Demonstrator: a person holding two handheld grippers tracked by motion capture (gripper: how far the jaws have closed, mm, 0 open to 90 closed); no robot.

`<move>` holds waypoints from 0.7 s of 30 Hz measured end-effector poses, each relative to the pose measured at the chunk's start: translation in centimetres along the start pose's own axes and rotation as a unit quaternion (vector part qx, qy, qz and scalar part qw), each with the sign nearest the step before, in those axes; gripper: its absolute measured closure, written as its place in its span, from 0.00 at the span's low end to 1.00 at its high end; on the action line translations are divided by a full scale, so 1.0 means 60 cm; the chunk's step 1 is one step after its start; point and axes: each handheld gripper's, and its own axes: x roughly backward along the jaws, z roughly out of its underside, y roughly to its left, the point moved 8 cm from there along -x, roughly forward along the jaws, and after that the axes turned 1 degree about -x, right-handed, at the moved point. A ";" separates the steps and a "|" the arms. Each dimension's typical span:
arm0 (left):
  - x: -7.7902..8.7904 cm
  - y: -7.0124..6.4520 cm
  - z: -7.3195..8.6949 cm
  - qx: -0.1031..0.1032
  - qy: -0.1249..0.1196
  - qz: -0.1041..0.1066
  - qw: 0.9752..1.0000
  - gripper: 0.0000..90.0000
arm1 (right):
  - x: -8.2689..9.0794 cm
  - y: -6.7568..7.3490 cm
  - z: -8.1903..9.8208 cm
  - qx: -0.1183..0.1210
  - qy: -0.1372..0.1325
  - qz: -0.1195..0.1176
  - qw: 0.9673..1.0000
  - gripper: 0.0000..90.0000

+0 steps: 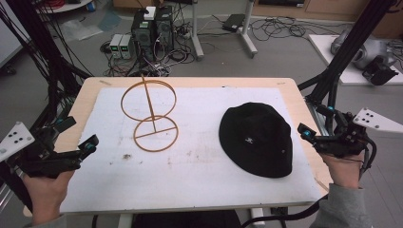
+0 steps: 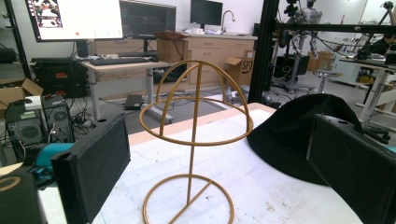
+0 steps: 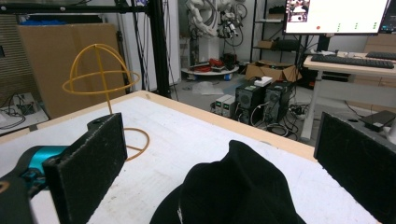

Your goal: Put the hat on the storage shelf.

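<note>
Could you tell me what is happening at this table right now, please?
A person holds a gripper in each hand at the edges of the white mat. The left gripper faces the gold wire hat stand, and the right gripper sits beside the black bucket hat, which lies flat on the mat. Both have their jaws open and touch nothing. The hat is not yet on the stand.

A black bucket hat (image 1: 256, 140) lies crown-up right of an upright gold wire hat stand (image 1: 151, 115).
</note>
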 end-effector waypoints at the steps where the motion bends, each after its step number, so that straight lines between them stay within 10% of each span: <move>1: 0.000 0.000 0.000 0.000 0.000 0.001 1.000 0.07 | 0.001 -0.001 0.001 -0.001 0.001 0.001 1.000 0.02; 21: -0.002 -0.006 0.001 -0.001 0.002 0.008 1.000 0.07 | 0.007 -0.001 -0.003 0.001 0.006 -0.005 1.000 0.02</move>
